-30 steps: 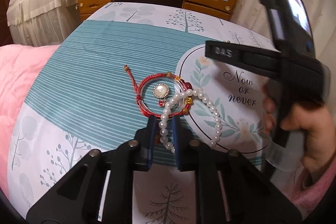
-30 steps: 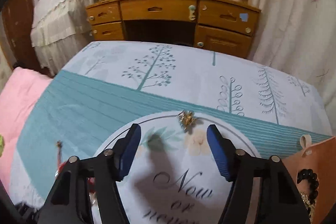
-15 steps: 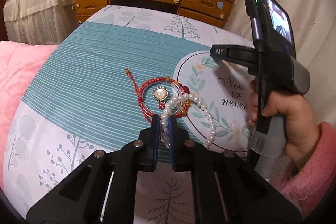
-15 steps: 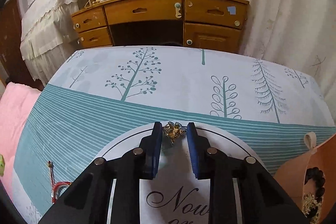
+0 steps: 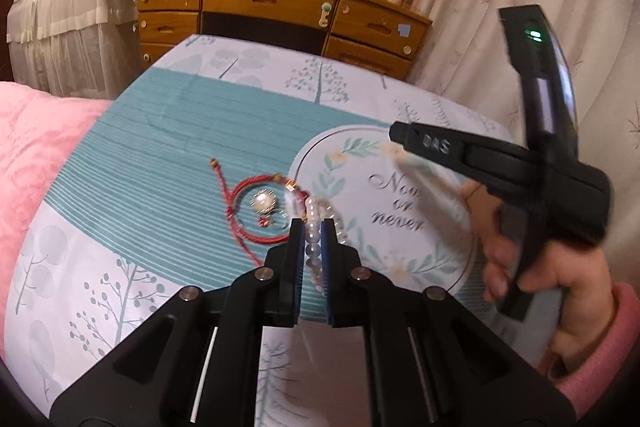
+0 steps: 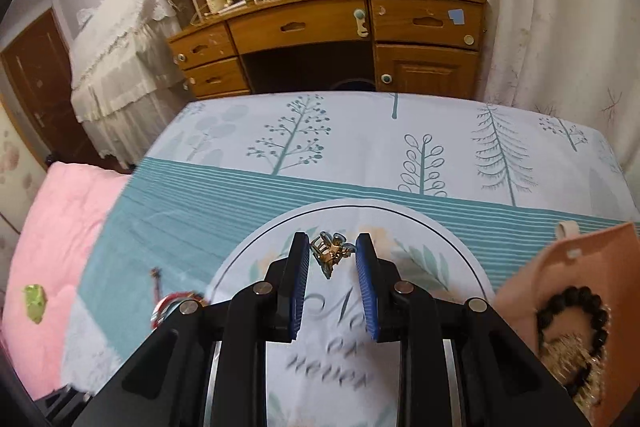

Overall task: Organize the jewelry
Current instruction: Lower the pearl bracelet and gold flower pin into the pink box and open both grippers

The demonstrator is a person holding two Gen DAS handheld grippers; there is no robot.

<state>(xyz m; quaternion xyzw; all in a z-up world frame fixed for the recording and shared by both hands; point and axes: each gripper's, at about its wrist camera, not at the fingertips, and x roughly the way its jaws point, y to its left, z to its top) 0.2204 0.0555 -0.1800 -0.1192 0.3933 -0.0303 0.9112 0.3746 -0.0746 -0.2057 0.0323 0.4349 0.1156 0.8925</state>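
My left gripper (image 5: pixel 313 223) is shut on a pearl strand (image 5: pixel 314 247), which runs up between the blue pads and looks blurred. Just left of it on the teal stripes lie a red cord bracelet (image 5: pixel 244 187) and, inside its loop, a pearl brooch (image 5: pixel 263 202). My right gripper (image 6: pixel 332 247) is shut on a small gold hair clip (image 6: pixel 330 254) above the round "Now or never" print (image 6: pixel 460 259). In the left wrist view the right gripper (image 5: pixel 396 135) hangs over that print, held by a hand in a pink sleeve.
An orange pouch (image 6: pixel 520 291) at the right edge holds a black bead bracelet (image 6: pixel 573 307) and a gold piece (image 6: pixel 570 359). A pink blanket (image 5: pixel 36 155) borders the cloth on the left. A wooden desk (image 6: pixel 320 23) and curtains stand behind.
The right jaws went from wide open to shut on the gold clip, then rose with it. The left gripper stayed shut on the pearl strand and lifted it off the cloth.
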